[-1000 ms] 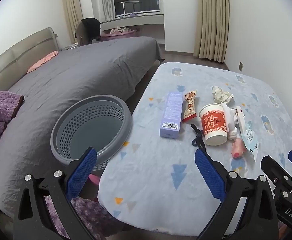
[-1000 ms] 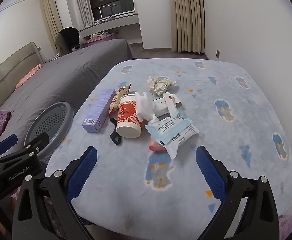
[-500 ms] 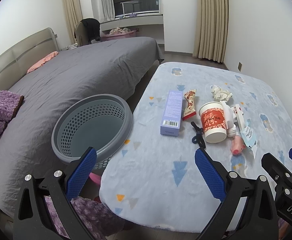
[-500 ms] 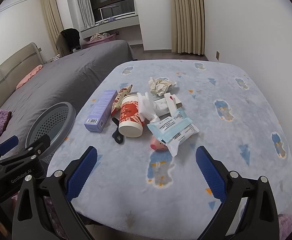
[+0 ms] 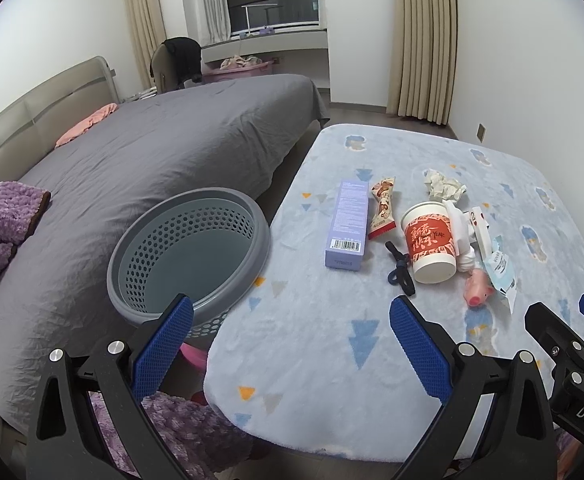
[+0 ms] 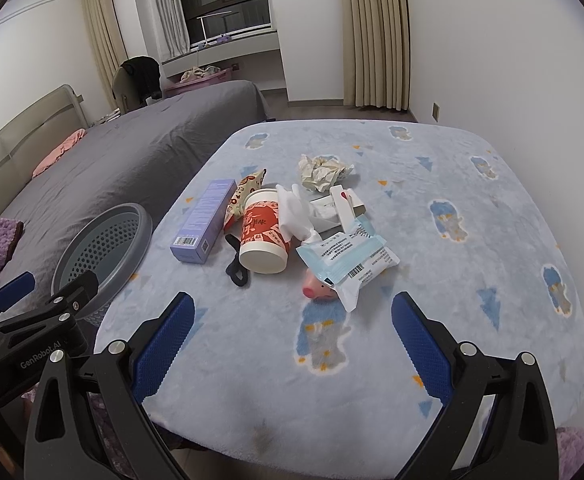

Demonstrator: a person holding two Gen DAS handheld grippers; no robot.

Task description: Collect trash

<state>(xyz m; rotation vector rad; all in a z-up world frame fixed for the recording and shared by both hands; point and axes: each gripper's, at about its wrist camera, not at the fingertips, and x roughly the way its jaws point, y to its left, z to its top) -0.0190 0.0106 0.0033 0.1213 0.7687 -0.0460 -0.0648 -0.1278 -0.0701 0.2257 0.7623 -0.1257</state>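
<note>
Trash (image 6: 292, 228) untouched on table; both grippers (image 5: 289, 344) (image 6: 292, 340) wide open, empty.

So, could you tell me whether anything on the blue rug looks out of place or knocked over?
Yes: the red paper cup lies tipped on its side, its open mouth facing the camera. A small pink pig toy, half under the wipes packet, sits oddly among the trash.
</note>
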